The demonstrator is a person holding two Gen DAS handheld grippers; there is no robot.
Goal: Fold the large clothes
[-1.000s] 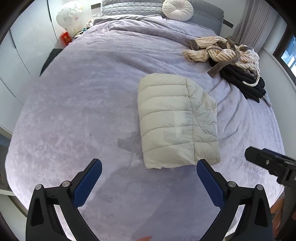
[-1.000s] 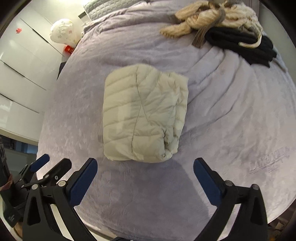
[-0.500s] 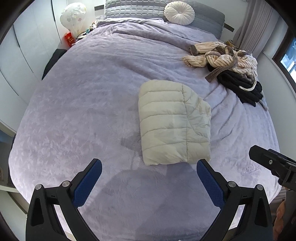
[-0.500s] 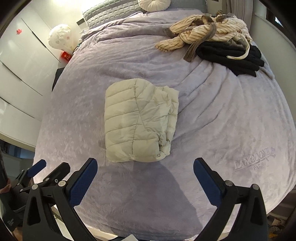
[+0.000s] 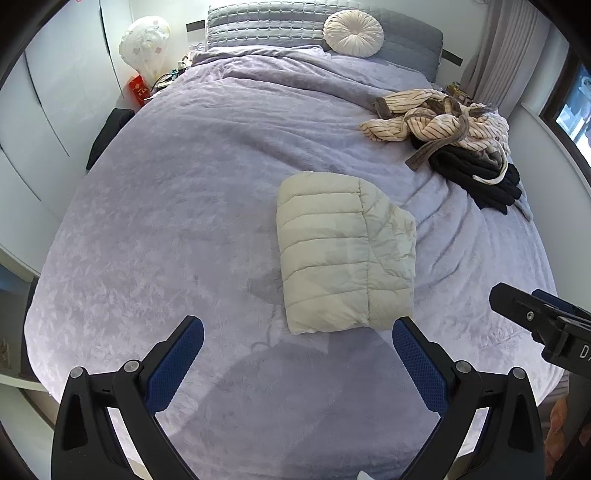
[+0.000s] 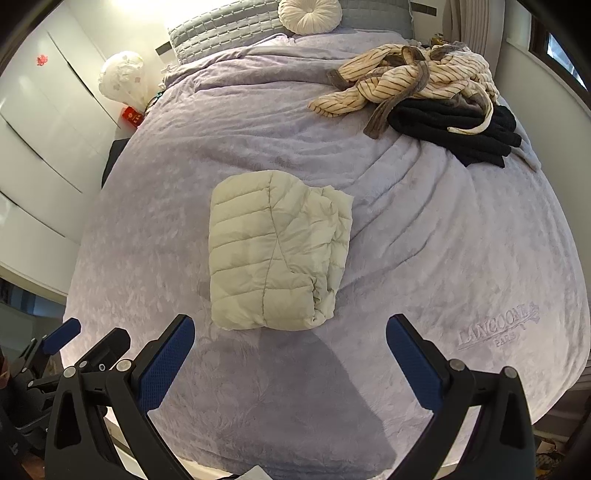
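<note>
Folded jacket (image 5: pixel 343 254) layers' inner folds hidden

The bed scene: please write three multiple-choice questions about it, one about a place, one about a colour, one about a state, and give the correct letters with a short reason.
1. Where does the folded puffer jacket lie?
A. in the middle of the bed
B. on the floor
C. on the pillows

2. What colour is the round cushion at the head of the bed?
A. red
B. white
C. black

3. How are the left gripper and right gripper?
A. both open, empty
B. both shut on the jacket
C. one open, one shut

Answers: 1 A, it rests on the purple blanket, apart from the clothes pile. 2 B, it is plainly white. 3 A, the fingers stand wide with nothing between them.
</note>
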